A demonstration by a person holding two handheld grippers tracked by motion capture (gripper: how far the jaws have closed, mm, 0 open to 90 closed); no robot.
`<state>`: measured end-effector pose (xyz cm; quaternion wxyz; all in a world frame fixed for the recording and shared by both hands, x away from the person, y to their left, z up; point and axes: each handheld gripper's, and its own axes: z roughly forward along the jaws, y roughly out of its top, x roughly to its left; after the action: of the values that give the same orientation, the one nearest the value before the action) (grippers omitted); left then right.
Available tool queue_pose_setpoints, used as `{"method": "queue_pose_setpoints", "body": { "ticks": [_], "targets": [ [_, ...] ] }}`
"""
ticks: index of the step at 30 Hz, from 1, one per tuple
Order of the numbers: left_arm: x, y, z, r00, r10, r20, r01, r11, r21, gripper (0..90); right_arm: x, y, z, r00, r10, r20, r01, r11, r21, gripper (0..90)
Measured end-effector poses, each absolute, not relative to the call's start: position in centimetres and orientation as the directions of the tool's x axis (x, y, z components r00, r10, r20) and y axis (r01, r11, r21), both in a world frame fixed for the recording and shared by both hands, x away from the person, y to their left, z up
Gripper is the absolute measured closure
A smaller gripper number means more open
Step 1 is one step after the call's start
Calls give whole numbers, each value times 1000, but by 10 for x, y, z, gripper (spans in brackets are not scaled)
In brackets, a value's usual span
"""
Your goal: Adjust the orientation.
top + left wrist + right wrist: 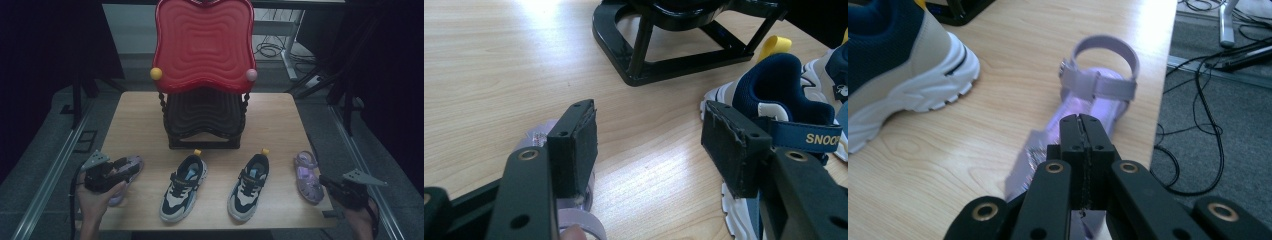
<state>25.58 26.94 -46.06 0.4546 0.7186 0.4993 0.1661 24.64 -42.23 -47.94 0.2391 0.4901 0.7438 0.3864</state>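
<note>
Two purple sandals lie at the table's front corners. My left gripper hovers over the left sandal, jaws open. In the left gripper view that sandal lies under the left pad, and bare wood shows in the gap of the gripper. My right gripper sits at the front right, by the toe end of the right sandal. In the right gripper view the gripper is shut pad to pad just above this sandal, with nothing seen between the pads.
Two navy and white sneakers stand side by side at the middle front. Behind them is a black rack with a red wavy top. The table's right edge runs close beside the right sandal, with cables on the floor beyond it.
</note>
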Motion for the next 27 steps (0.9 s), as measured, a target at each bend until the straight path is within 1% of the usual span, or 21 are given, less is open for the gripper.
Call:
{"method": "queue_pose_setpoints", "body": {
  "ticks": [12,17,27],
  "targets": [
    [255,271,-460,426,878,-217,558,-66,827,395,245,-437,-494,-378,925,29,589,216,778,898],
    [255,271,-460,426,878,-218,564,-69,823,393,242,-437,-500,-401,916,25,605,245,758,899],
    [256,271,-460,427,878,-219,568,-72,820,392,242,-426,-497,-442,897,22,602,278,749,899]
  ]
}}
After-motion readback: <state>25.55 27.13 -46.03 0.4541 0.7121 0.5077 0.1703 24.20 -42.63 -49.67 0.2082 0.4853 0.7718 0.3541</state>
